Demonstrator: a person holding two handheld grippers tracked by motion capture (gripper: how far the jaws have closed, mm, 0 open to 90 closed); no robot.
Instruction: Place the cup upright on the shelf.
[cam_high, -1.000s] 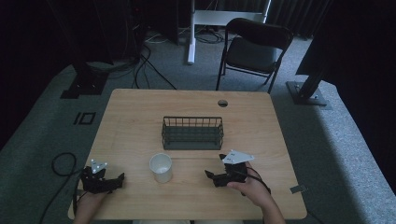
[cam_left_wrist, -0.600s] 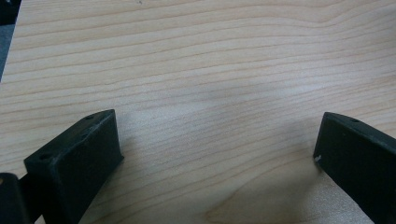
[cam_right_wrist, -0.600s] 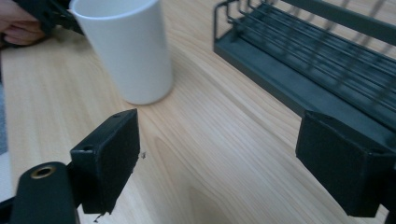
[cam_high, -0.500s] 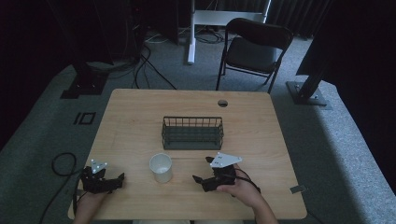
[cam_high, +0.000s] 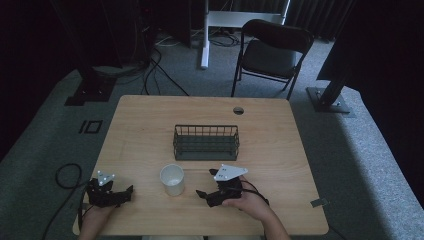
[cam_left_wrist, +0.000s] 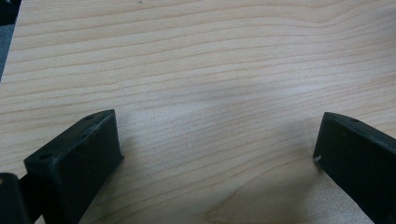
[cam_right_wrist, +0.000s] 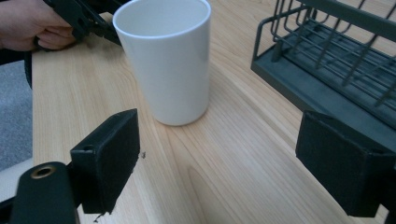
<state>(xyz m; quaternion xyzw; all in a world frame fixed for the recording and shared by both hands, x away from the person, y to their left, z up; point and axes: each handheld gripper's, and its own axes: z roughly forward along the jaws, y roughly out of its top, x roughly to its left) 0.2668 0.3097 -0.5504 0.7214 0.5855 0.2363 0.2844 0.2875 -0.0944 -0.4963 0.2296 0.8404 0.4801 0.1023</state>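
Nearby, wire basket (cam_high: 206, 142) flanks white cup (cam_high: 172, 179).

In the right gripper view, the wire basket (cam_right_wrist: 336, 60) is cut off by the top and right edges; the person's left hand (cam_right_wrist: 32, 25) runs off the top-left corner.

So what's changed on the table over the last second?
The right gripper slid left along the table toward the cup, jaws open, and has not reached it. Nothing was taken hold of or let go. The left gripper, cup and basket stayed put.
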